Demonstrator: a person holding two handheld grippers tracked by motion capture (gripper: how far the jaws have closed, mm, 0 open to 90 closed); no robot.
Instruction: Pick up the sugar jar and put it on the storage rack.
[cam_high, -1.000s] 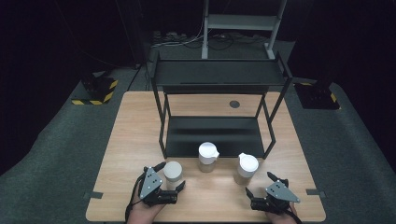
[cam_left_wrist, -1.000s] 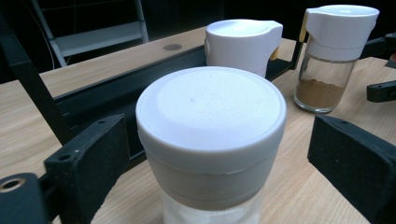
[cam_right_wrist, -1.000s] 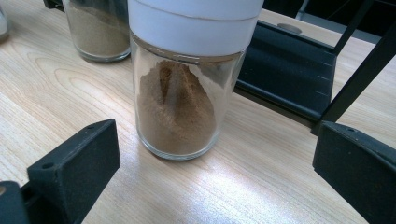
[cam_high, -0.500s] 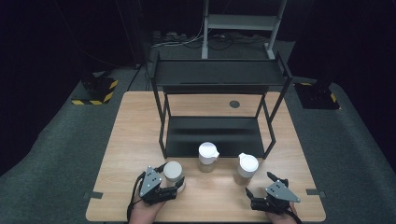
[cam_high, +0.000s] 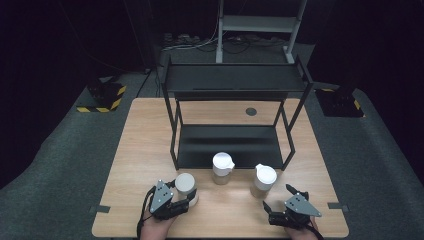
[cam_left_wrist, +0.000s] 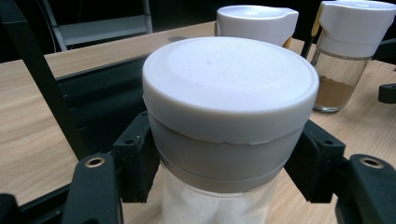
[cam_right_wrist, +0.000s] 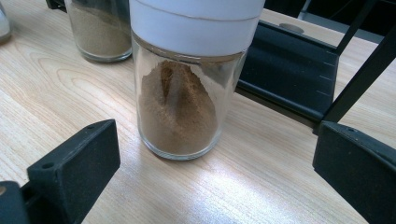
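We saw the left gripper (cam_high: 186, 199) at the near left of the wooden table (cam_high: 145, 150), its jaws having just closed onto the grey-lidded jar (cam_high: 185, 188). In the left gripper view the two black pads pressed against opposite sides of that jar (cam_left_wrist: 229, 116), just under its broad grey lid, and white grains showed through the glass below. The jar stood upright on the table, near its front edge and left of the other two jars. The right gripper (cam_high: 282, 207) rested at the near right, its jaws spread wide with nothing between them; in the right gripper view its two pads stood well apart on either side of the picture, short of the brown-powder jar (cam_right_wrist: 184, 93) ahead of them. That jar (cam_high: 264, 180) stood upright, just beyond the right gripper and apart from it. Between the two held and unheld jars, a little farther back, stood the middle jar (cam_high: 222, 167), white-capped and also upright, just in front of the black shelf rack (cam_high: 232, 82). The rack stood at the middle of the table, its lower tray (cam_high: 227, 145) lying just behind the jars.
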